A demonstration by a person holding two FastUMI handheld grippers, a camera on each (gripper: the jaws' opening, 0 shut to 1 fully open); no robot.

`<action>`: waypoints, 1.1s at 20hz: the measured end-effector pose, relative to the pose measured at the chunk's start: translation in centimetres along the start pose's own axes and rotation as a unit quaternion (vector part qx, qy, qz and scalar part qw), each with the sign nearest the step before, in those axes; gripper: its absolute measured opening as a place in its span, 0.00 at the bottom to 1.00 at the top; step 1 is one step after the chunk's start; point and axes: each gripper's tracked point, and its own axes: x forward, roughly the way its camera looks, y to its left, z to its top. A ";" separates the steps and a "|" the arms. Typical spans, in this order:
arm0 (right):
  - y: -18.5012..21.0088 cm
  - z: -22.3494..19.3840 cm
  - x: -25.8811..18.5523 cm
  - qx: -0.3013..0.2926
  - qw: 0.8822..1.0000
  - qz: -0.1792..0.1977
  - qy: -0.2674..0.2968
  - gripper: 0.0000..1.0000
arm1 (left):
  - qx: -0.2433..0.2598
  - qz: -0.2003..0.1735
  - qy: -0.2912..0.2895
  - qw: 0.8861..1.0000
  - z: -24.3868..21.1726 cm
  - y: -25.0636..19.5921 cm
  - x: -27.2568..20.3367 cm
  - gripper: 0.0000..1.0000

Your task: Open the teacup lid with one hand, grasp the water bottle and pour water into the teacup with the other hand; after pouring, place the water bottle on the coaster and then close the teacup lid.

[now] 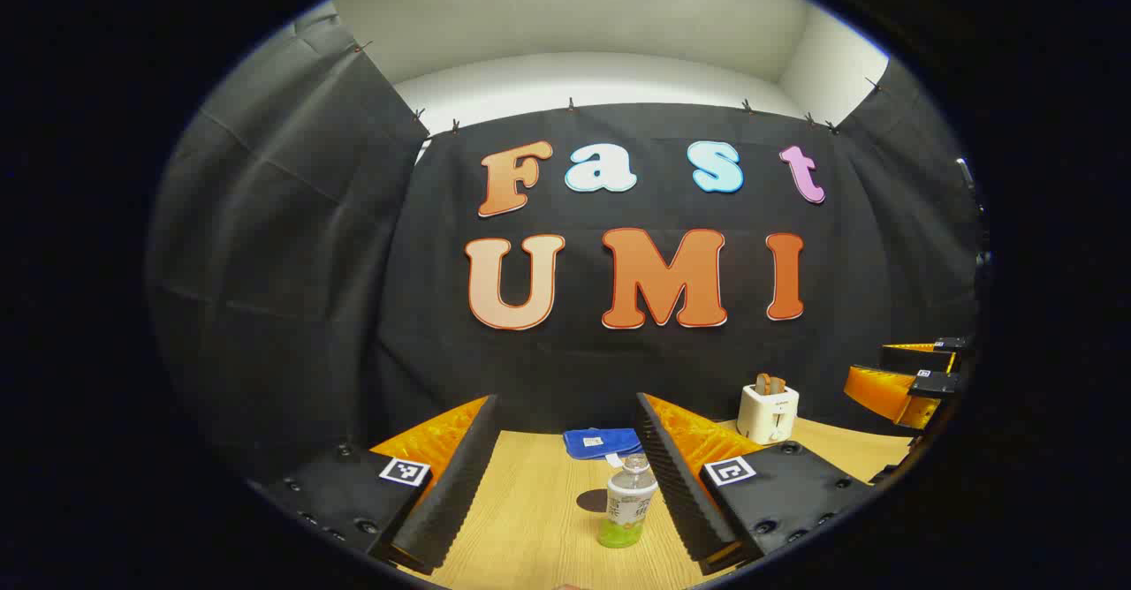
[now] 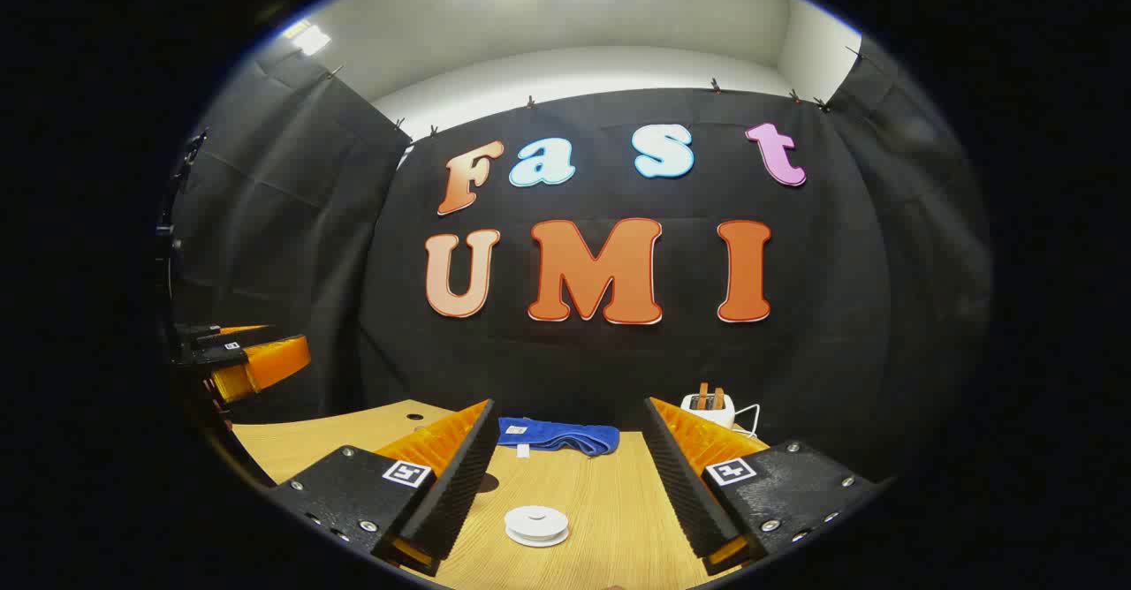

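Bottle (image 1: 630,502) between spread left tongs (image 1: 565,484); lid, probably, (image 2: 536,525) between spread right tongs (image 2: 570,484).

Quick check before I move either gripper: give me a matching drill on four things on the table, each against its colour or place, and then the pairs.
Things:
1. water bottle
2. teacup lid
3. cloth
4. toaster

Descriptions:
A. blue, folded, at the table's far edge by the wall
B. white, round, between the right gripper's open fingers
C. clear, pale label, green at its base, between the left gripper's open fingers
D. white, with slices standing in its slots

Pairs: 1-C, 2-B, 3-A, 4-D
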 end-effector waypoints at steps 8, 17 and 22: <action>0.8 -0.3 -0.1 -0.004 1.000 0.010 0.003 0.97 | -0.003 -0.001 -0.018 1.000 0.5 0.0 -0.1 0.96; 0.6 -1.5 0.2 0.000 1.000 0.010 0.015 0.97 | -0.001 -0.029 -0.023 0.999 -0.2 -1.8 0.0 0.97; 0.6 -3.8 1.1 0.001 0.999 0.015 0.036 0.97 | 0.006 -0.038 -0.016 0.999 -1.5 -3.1 0.6 0.97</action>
